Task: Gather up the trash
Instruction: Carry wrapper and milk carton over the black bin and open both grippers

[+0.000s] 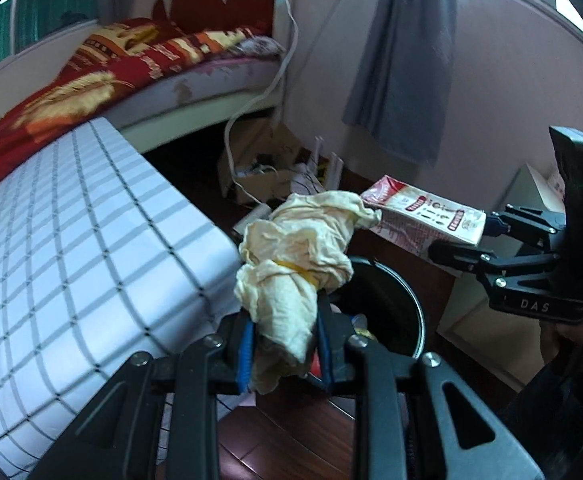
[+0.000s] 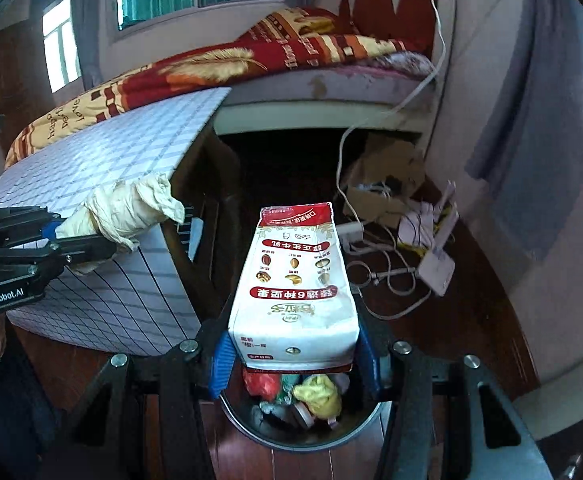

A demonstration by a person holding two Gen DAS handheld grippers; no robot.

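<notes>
Gripping a crumpled cloth wad (image 1: 291, 264), the left gripper (image 1: 285, 344) is clamped; a milk carton (image 2: 295, 280) is clamped by the half-spread right gripper (image 2: 291, 360) over the trash bin (image 2: 347, 436).

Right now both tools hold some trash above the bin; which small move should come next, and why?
Probably open the right tool to drop the milk carton: in its own view the carton hangs directly over the open trash bin, already holding rubbish. The left tool, shut on the crumpled cloth, seems nearer the bin's edge.

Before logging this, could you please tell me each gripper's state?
Left gripper: shut on the crumpled cloth.
Right gripper: shut on the milk carton.
</notes>
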